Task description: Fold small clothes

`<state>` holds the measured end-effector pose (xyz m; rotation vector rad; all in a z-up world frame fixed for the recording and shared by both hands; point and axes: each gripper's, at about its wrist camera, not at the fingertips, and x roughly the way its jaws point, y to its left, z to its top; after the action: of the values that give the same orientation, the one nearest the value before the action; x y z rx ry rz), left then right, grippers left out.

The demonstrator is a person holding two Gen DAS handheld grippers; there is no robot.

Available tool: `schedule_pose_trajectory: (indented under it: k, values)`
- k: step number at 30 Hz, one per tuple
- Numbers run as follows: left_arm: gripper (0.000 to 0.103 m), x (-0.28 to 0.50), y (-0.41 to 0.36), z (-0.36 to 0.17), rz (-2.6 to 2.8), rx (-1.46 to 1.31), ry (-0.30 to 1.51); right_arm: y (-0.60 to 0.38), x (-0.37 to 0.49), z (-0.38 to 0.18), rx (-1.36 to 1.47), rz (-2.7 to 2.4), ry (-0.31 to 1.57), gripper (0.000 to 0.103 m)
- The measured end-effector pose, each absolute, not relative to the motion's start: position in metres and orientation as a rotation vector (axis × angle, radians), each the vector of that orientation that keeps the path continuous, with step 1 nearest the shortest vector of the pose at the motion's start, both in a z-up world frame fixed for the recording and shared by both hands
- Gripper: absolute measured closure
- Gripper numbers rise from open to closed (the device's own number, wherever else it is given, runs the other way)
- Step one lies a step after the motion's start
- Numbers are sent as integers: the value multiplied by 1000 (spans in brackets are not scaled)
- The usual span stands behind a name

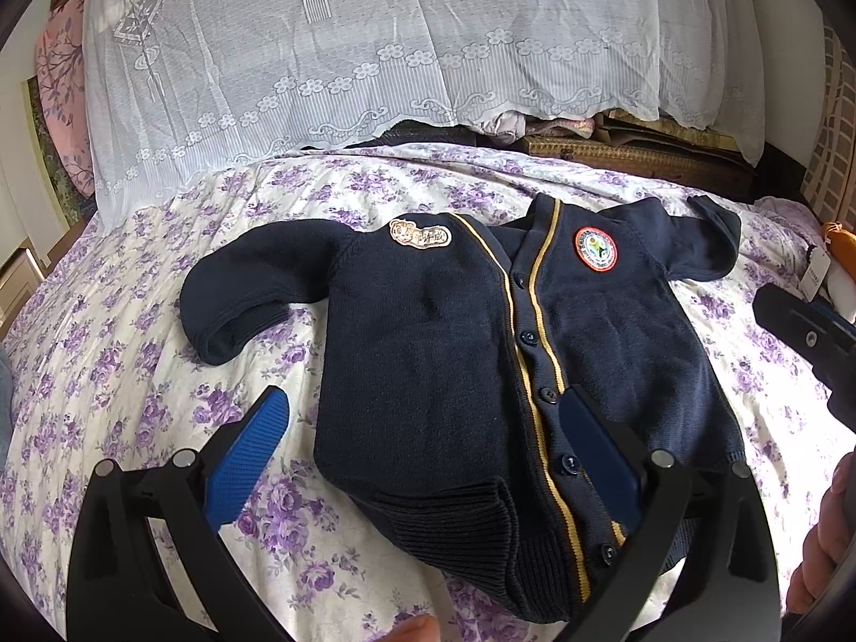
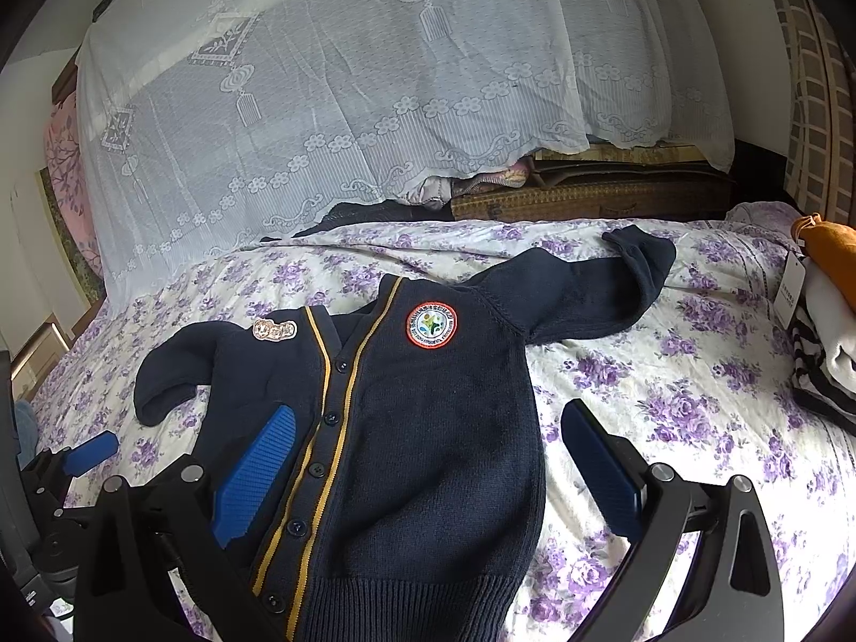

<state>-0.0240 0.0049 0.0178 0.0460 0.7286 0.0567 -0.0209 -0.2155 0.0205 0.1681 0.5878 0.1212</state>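
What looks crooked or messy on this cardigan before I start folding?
On the cardigan, one sleeve stretches outward, the other sleeve curls down beside the body. Otherwise it lies flat and buttoned.

cardigan (image 2: 428,455): small, navy, gold-trimmed, buttoned | face up, flat, sleeves spread | on floral bedsheet

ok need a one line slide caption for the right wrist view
Open right gripper poised over a navy cardigan laid flat, buttoned, on a purple-floral bedspread.
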Motion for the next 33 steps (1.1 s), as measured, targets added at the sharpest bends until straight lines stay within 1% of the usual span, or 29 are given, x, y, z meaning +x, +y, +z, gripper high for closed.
schedule_pose_trajectory:
  k: [18,23,26,29,31,33]
  values:
    - [5,-24,9,14,65,48,733,-217,-21,20,171,121,588,3]
    - [5,-13,17,12,43,48,749,-226,-16,18,202,107,593,3]
    - [4,3,45,13,61,8,751,-241,-8,14,255,92,589,3]
    - [4,25,90,9,63,-66,775,-260,1,6,311,72,593,3]
    - [4,44,125,0,23,-150,813,-269,5,0,369,82,598,3]
    - [5,60,163,-17,7,-293,853,-277,9,-6,423,93,609,3]
